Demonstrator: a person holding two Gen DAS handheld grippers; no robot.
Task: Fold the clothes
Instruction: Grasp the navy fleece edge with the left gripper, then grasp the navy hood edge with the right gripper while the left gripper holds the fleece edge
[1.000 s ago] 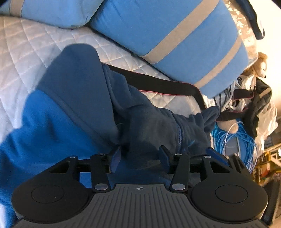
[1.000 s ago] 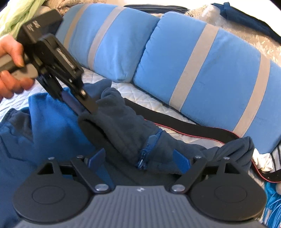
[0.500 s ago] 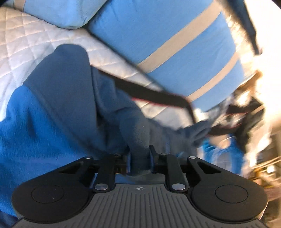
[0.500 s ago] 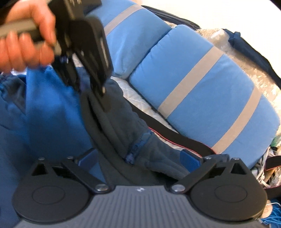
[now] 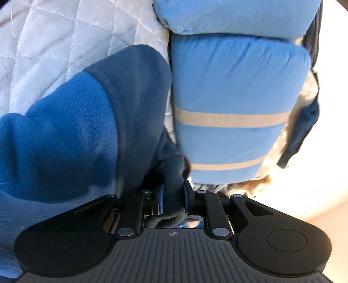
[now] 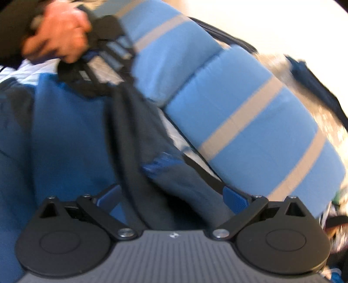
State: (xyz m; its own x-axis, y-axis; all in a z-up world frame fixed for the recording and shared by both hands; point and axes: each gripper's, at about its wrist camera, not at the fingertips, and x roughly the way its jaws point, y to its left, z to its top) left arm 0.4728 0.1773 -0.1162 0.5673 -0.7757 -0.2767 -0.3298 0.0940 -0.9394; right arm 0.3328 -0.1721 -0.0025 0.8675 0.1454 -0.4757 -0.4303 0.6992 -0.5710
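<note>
Bed with a white quilt, blue pillows, sunlit wall

A white diamond-quilted bedspread [image 5: 54,39] covers the bed, and two light blue pillows [image 6: 250,122] with beige stripes sit side by side along its far edge. Behind them there's a pale wall [image 6: 261,19] washed out by strong warm light, with some dark blue fabric [image 6: 313,82] bunched at the right.

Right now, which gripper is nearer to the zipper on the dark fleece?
Right. The right gripper stands open just below the zipper, not touching it. The left gripper pinches dark fleece farther up.
</note>
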